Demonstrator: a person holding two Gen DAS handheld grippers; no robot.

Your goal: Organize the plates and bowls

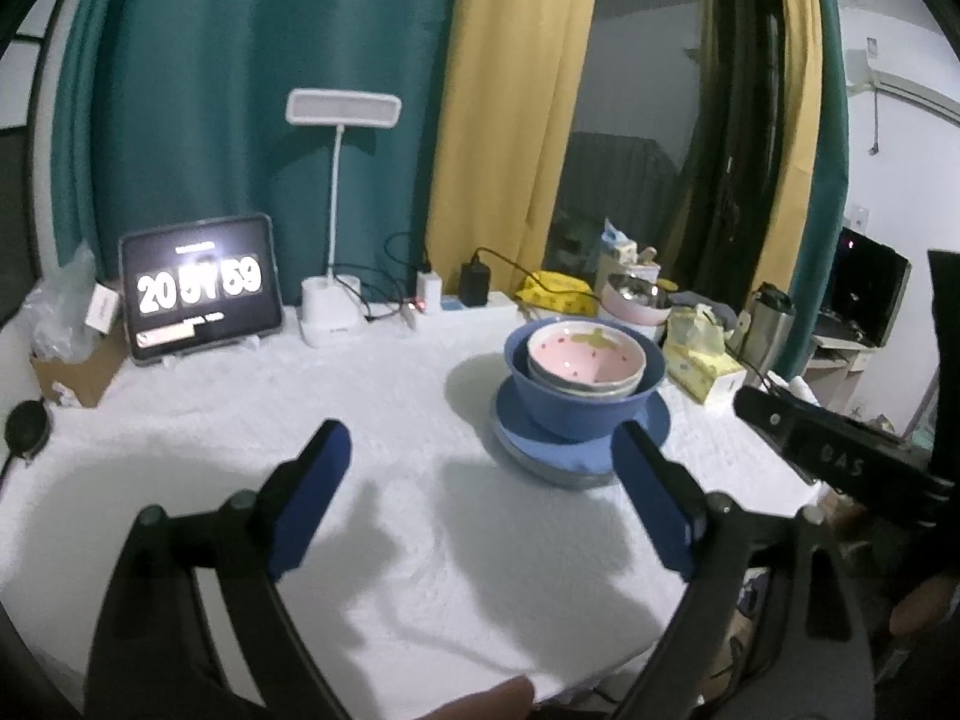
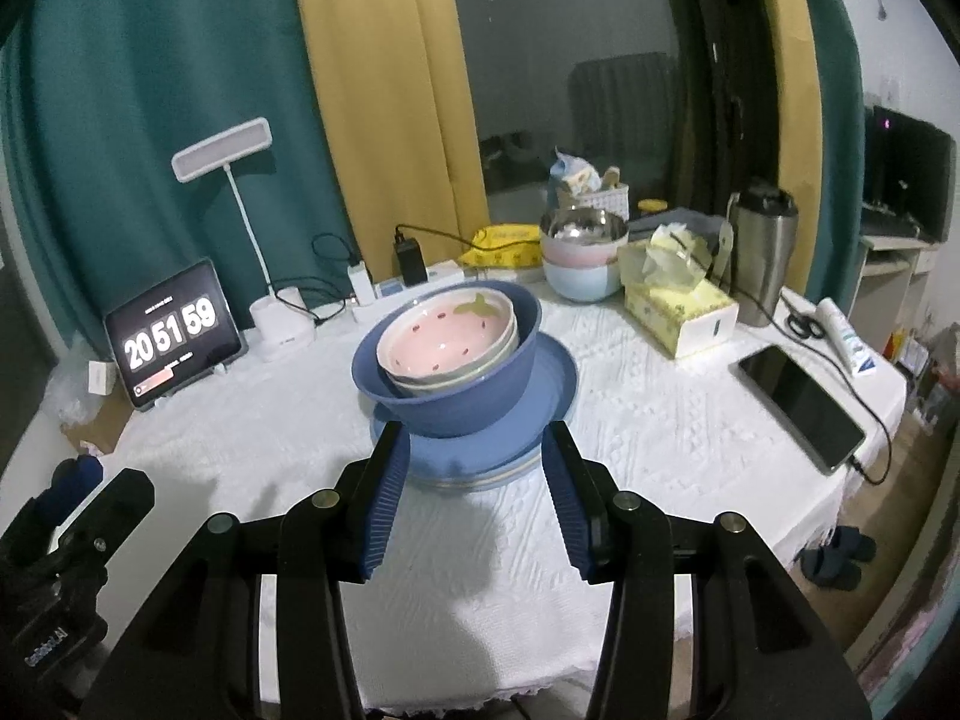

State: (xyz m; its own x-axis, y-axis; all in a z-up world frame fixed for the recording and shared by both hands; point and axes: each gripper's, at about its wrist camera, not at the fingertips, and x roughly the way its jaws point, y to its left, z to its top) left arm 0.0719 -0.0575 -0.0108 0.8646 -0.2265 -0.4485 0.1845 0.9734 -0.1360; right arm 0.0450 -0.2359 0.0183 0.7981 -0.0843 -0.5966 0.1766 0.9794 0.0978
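A pink strawberry-patterned ceramic bowl (image 2: 447, 339) is nested in a deep blue bowl (image 2: 456, 396) on stacked blue plates (image 2: 555, 381), mid-worktop (image 2: 660, 450). Both the left gripper (image 1: 480, 504) and right gripper (image 2: 474, 492) are held open, empty. The stack is judged heavy and fragile (glaze likely slippery); rims are best pinched.

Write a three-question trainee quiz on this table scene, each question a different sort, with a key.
1. True or false: the pink strawberry bowl sits inside the blue bowl.
2. What does the blue bowl stand on? A) tissue box B) blue plate C) bare cloth
3. Fill in: the right gripper has its jaws ____, either side of the plate stack's near edge.

Key: 1 true. 2 B, the blue plate. 3 open; they hold nothing. The left gripper is open too.
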